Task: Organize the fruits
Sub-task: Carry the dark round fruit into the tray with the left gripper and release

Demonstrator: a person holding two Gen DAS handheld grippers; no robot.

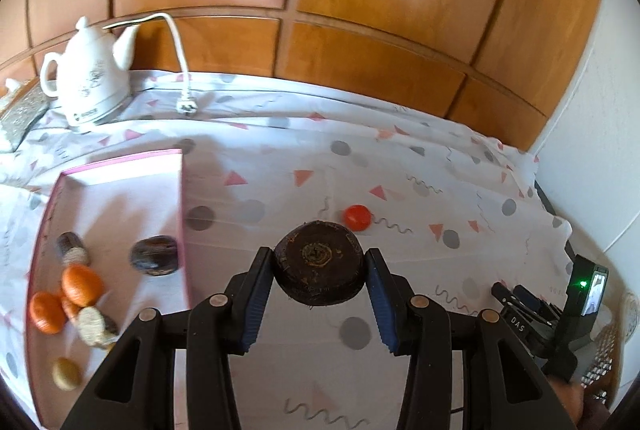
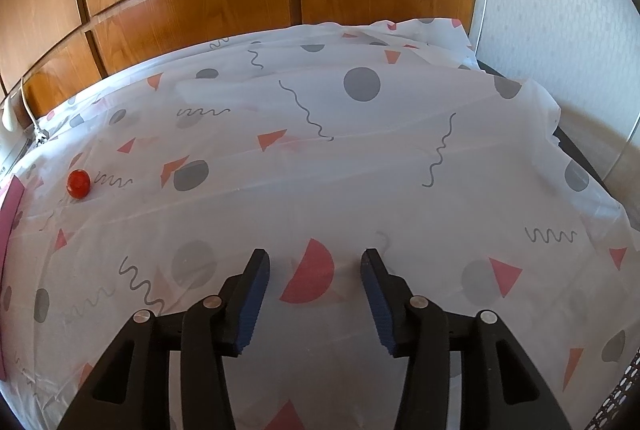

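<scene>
1. My left gripper [image 1: 319,262] has its fingers clenched on a dark round fruit [image 1: 319,264], one blue pad on each flank, and the fruit hangs clear above the patterned cloth on the tabletop [image 1: 420,166].
2. The fruit looks firm and leathery, with a flat, ringed face turned toward me. It is squat like a puck, so gripping across its widest sides feels right, and the ribbed pads should stop it twisting.
3. I judge it moderately light and stiff, not something that bruises at a touch, though too hard a squeeze could split the skin.
4. The pink-rimmed tray [image 1: 181,198] sits to my left and already holds oranges [image 1: 81,284], another dark fruit [image 1: 154,255] and some pale pieces, blurred here, so I cannot name them for certain.
5. A small red fruit [image 1: 357,217] lies alone on the cloth beyond my load. It is smooth and round, probably slippery and quick to roll, so the fingers should close low around its middle.
6. My right gripper [image 2: 315,266] is released, its fingers apart with nothing between them, hovering over bare cloth, well apart from that red fruit.
</scene>
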